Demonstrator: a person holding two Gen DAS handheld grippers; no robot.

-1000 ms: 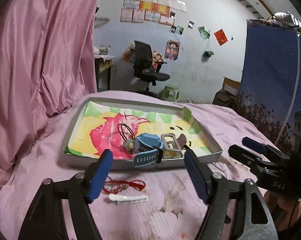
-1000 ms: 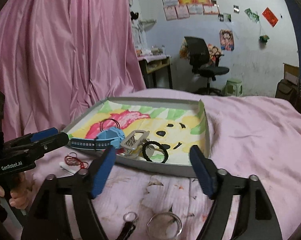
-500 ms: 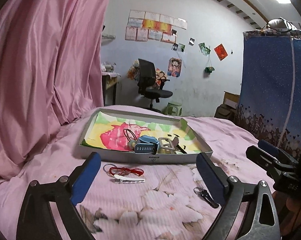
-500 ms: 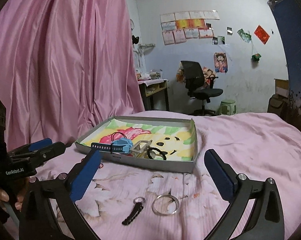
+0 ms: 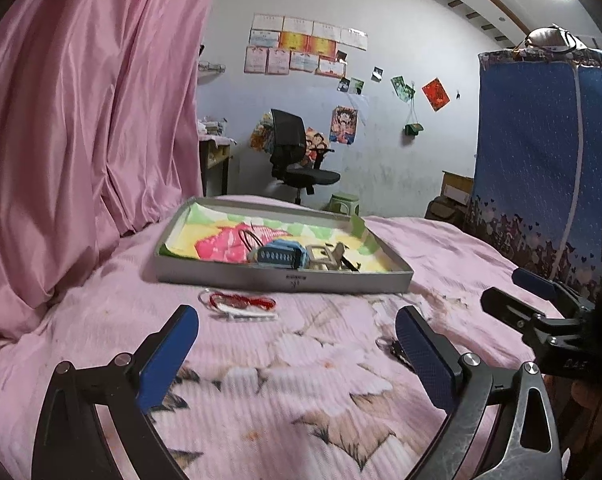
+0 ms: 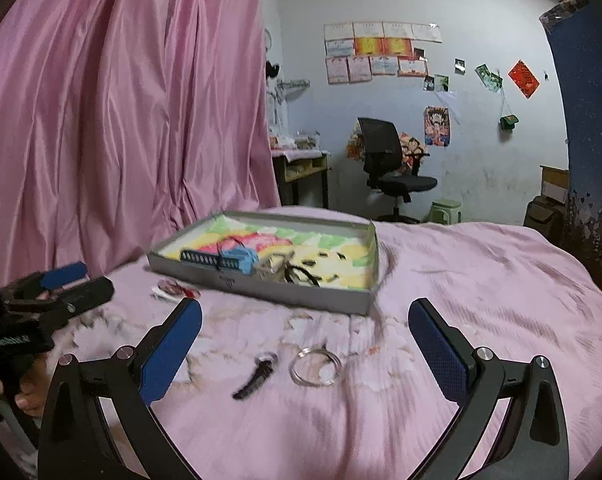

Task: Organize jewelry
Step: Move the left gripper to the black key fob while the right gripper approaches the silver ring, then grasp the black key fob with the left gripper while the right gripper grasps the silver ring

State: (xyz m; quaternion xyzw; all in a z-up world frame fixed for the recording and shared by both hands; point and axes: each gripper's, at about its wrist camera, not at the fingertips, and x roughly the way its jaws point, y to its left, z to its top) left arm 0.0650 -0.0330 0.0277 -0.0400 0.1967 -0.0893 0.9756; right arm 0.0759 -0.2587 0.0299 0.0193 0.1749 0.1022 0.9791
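Since the earlier frames both hand-held grippers have drawn back from the tray and their jaws have just been opening, with nothing between them.

Left wrist view: the left hand-held gripper [image 5: 297,354] stands wide and empty, low over the bed [image 5: 285,408], pointing at the tray [image 5: 281,280]. The red cord [image 5: 241,302] lies crosswise straight ahead, short of the tray.

Right wrist view: the right hand-held gripper [image 6: 305,354] gapes wide, empty. The metal ring [image 6: 315,368] and the dark clip [image 6: 257,376], slanted, lie just ahead between its jaws, nearer this hand.
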